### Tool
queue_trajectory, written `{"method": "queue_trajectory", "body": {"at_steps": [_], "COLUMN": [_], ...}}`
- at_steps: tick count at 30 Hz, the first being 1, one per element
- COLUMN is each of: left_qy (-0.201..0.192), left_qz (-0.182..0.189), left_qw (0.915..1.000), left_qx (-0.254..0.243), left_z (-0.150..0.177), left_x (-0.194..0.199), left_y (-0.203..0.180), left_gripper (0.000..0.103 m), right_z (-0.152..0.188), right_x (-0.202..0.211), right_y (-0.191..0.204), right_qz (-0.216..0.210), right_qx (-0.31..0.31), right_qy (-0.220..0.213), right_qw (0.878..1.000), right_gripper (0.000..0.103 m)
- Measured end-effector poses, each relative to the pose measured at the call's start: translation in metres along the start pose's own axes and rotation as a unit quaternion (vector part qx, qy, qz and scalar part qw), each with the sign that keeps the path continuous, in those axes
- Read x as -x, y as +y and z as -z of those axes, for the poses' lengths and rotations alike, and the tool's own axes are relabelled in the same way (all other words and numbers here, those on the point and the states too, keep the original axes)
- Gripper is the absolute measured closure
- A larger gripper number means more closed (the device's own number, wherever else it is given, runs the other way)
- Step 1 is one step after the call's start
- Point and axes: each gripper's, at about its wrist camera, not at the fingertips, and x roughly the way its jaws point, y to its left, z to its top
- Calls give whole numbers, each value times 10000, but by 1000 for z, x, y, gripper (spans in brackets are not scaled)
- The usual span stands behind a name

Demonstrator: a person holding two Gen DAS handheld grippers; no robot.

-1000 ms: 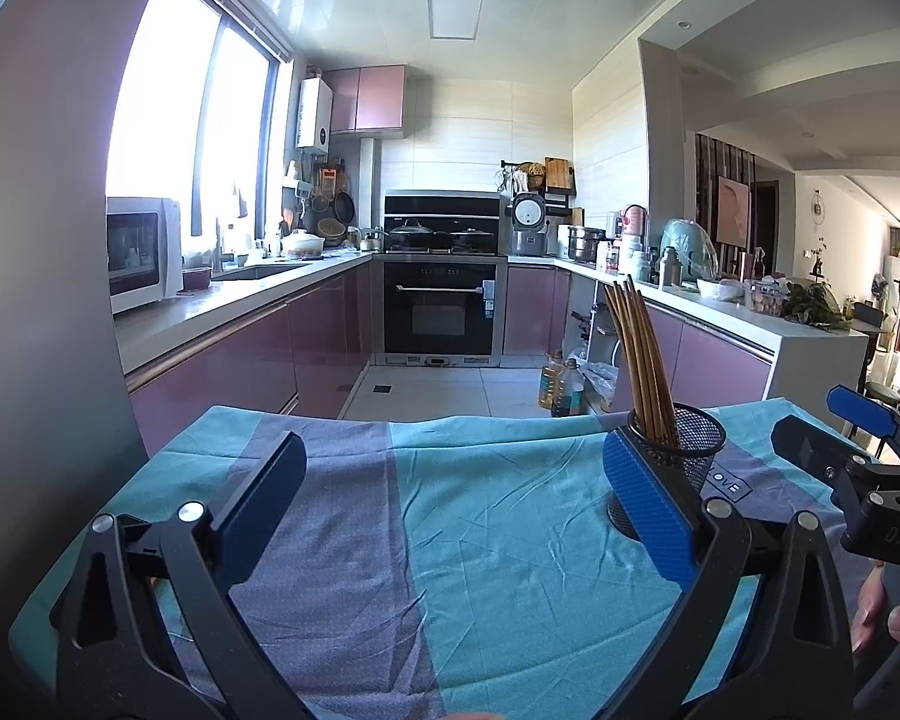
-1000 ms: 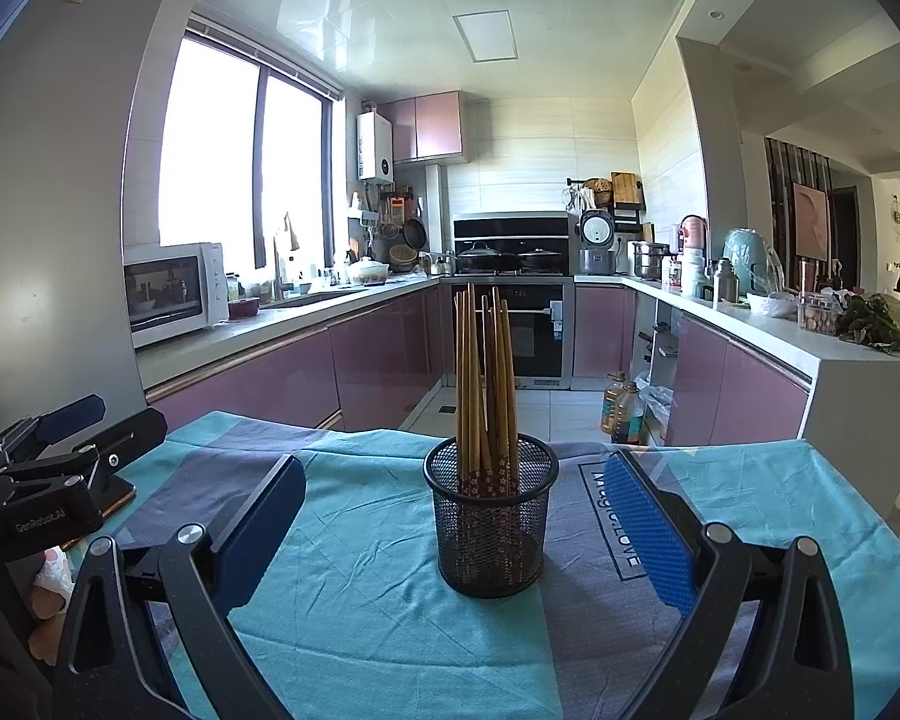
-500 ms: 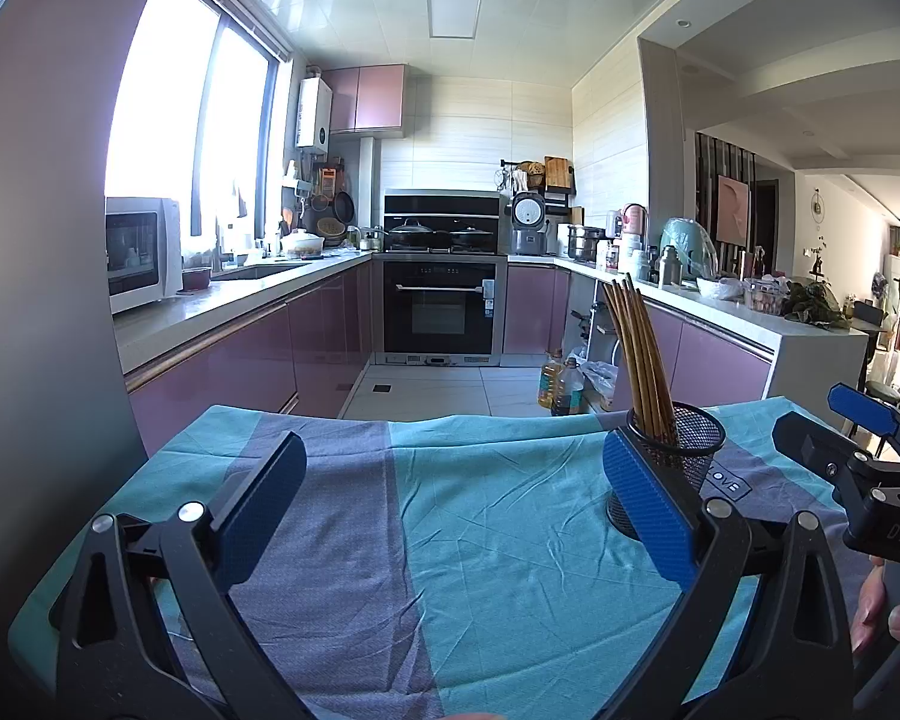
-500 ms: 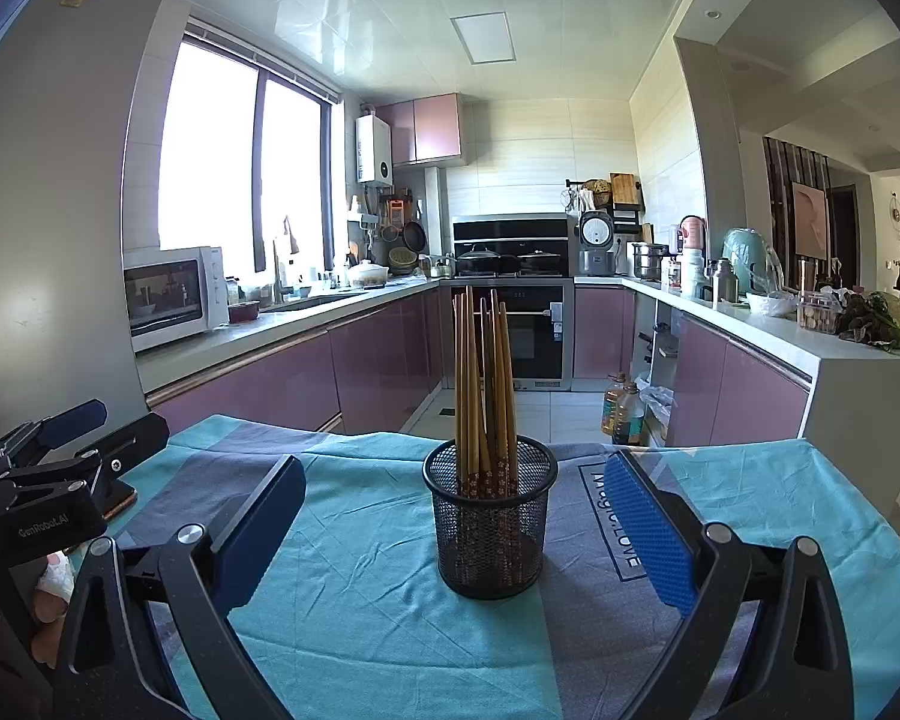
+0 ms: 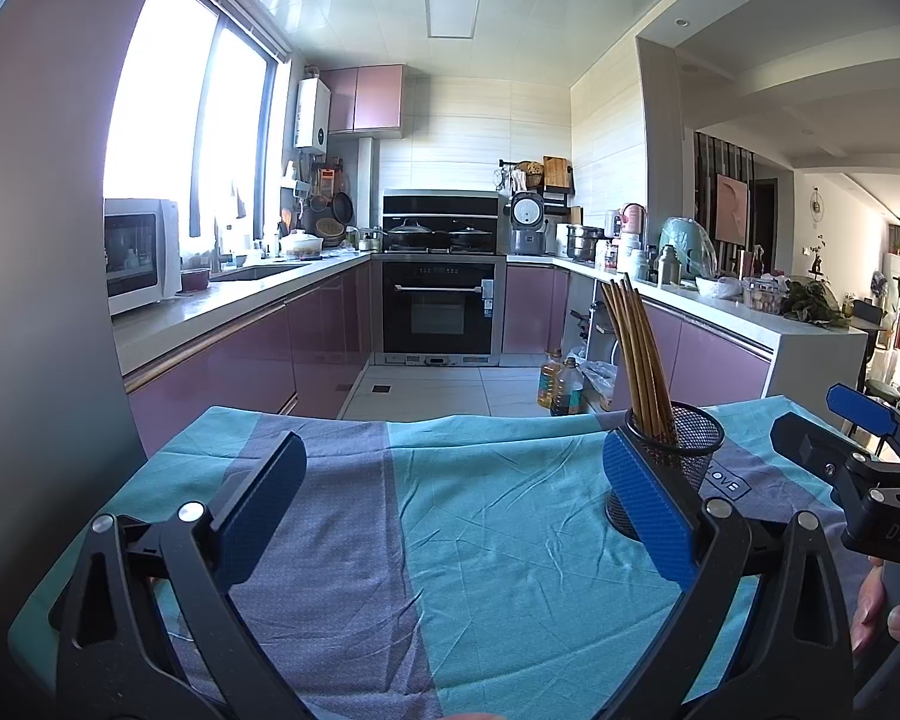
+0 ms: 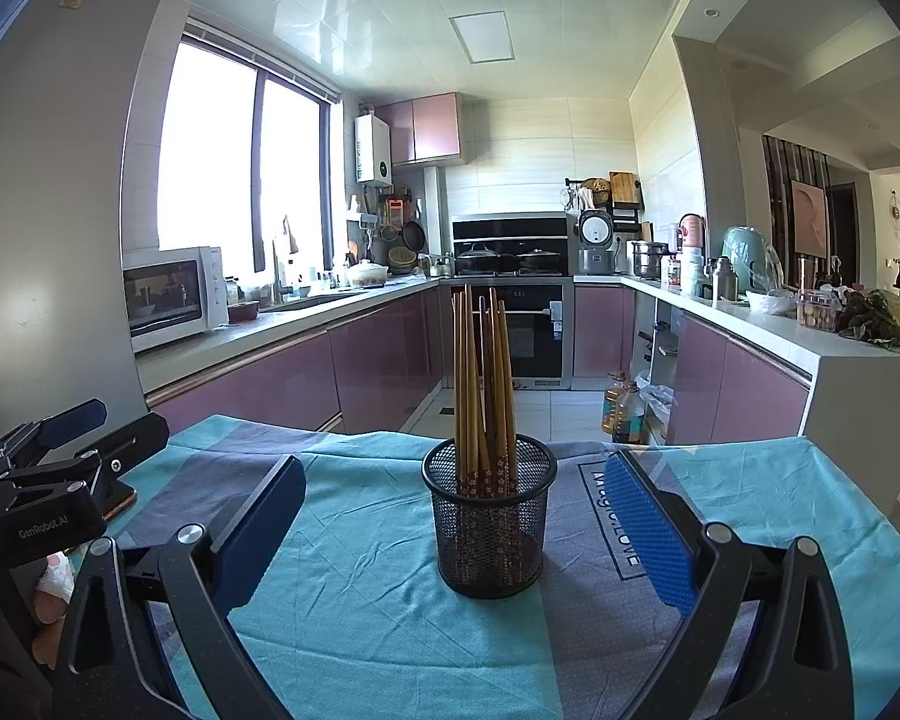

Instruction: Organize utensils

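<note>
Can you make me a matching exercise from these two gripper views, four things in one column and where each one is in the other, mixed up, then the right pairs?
Things:
1. chopsticks
2. mesh holder
3. microwave
4. oil bottles

Places:
A. on the kitchen floor by the right-hand cabinets
B. on the tablecloth, in line with the open right gripper
C. standing upright in the mesh holder
D. on the counter under the window

Pairs: 1-C, 2-B, 3-D, 4-A

left gripper (image 5: 450, 510) and right gripper (image 6: 450, 522) spread wide, empty.
</note>
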Motion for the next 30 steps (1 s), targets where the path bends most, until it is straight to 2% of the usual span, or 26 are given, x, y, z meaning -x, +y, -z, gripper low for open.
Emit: {"method": "queue_trajectory", "body": {"at_steps": [30], "left_qy": [-83], "left_qz": [-16], "left_qw": [10000], "left_qx": [-8], "left_z": [-1], "left_x": [-2], "left_y": [2], "left_gripper": [6], "right_z": [1], "right_x": [2], "right_y": [0], "right_qz": [34], "right_qx": [-10], "right_qy": [-49], "right_qw": [10000], "right_gripper": [7]}}
